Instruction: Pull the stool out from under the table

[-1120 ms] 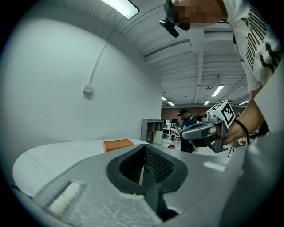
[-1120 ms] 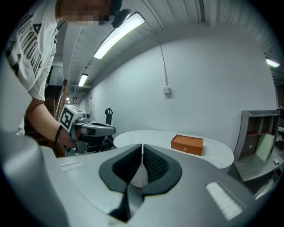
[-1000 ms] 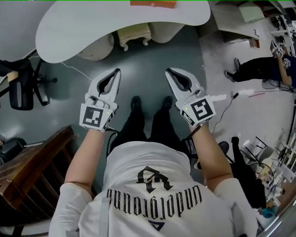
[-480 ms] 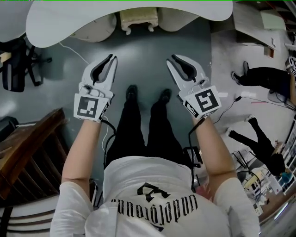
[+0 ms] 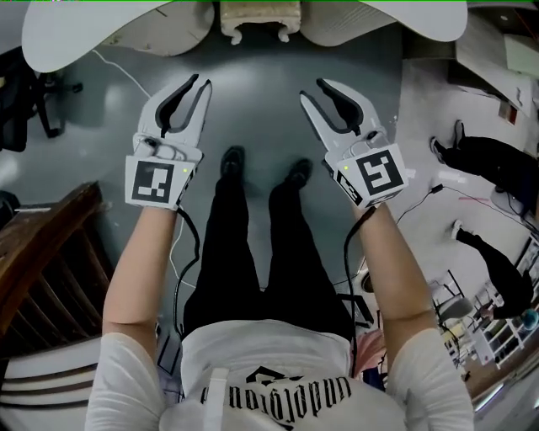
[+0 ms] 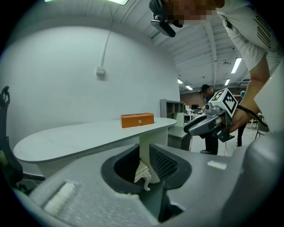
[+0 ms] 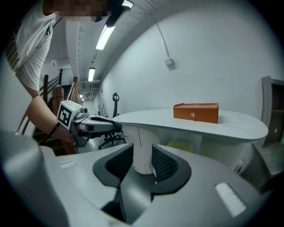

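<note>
Head view: stool (image 5: 259, 17) sits at the top edge, cream, carved feet on the grey floor (image 5: 261, 93), tucked under the white table (image 5: 84, 34) between the table's two pale bases; only its near side shows. Well short of it, both tools are held out side by side, apart from each other and touching nothing. Left gripper (image 5: 200, 82) points toward the table, jaws a narrow slit. Right gripper (image 5: 313, 91) likewise, its gap somewhat wider. Both sets of jaws have just been opening, with nothing between the pads. Left gripper view: the left gripper's (image 6: 145, 155) slit frames one curled stool (image 6: 143, 170) leg far behind it, beside a table (image 6: 80, 137) base. An orange box (image 6: 137, 120) lies on the tabletop. Right gripper view: the right gripper's (image 7: 142, 157) gap shows only a pale table (image 7: 199, 126) base beyond; a yellowish bit of the stool (image 7: 182, 145) shows under the top, right of the jaws, and the box (image 7: 195, 112) is above it. Back in the head view, the person's black shoes (image 5: 232, 160) stand between the two grippers. A white cable (image 5: 126, 76) trails across the floor at left. Dark wood slats (image 5: 42, 269) fill the lower left.
</note>
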